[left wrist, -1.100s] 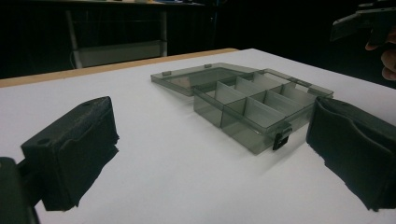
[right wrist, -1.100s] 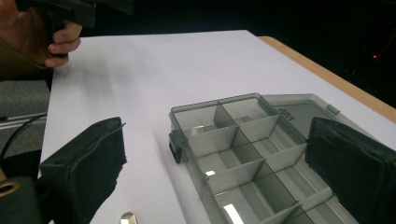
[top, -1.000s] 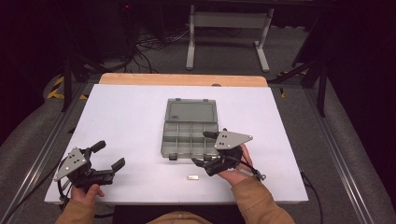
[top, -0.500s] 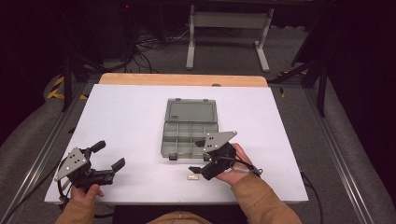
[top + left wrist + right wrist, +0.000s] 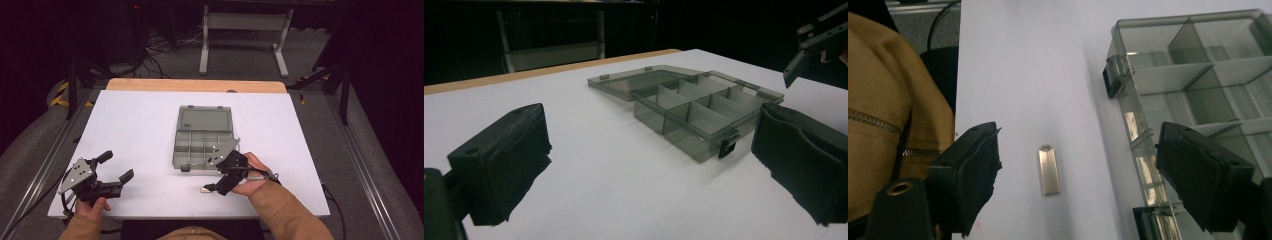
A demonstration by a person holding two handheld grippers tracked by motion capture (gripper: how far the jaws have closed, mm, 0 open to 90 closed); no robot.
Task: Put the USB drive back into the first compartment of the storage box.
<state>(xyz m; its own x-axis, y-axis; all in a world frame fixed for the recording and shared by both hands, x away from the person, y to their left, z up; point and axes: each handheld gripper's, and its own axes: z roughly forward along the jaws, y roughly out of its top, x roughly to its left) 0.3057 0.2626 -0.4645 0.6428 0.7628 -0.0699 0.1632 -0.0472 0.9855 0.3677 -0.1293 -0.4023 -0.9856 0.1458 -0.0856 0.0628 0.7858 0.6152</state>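
A small silver USB stick (image 5: 1049,170) lies flat on the white table (image 5: 135,125), just in front of an open grey compartment box (image 5: 204,145). My right gripper (image 5: 1078,172) points down over the stick, which lies between the wide-apart jaws; neither pad touches it. Those jaws have just been closing a little. From above, the right gripper (image 5: 215,184) hovers at the stick (image 5: 204,190), near the box's front right corner. My left gripper (image 5: 117,166) rests open at the front left with nothing in it, facing the box (image 5: 694,107).
The box's lid (image 5: 204,119) lies folded back flat, and its compartments (image 5: 1198,65) look empty. A wooden strip (image 5: 195,85) runs along the table's far edge. A tan sleeve (image 5: 878,100) lies close to the right gripper's left jaw.
My right gripper has shifted left and toward the table's front edge, tilting down over the USB stick. The left gripper has stayed where it was.
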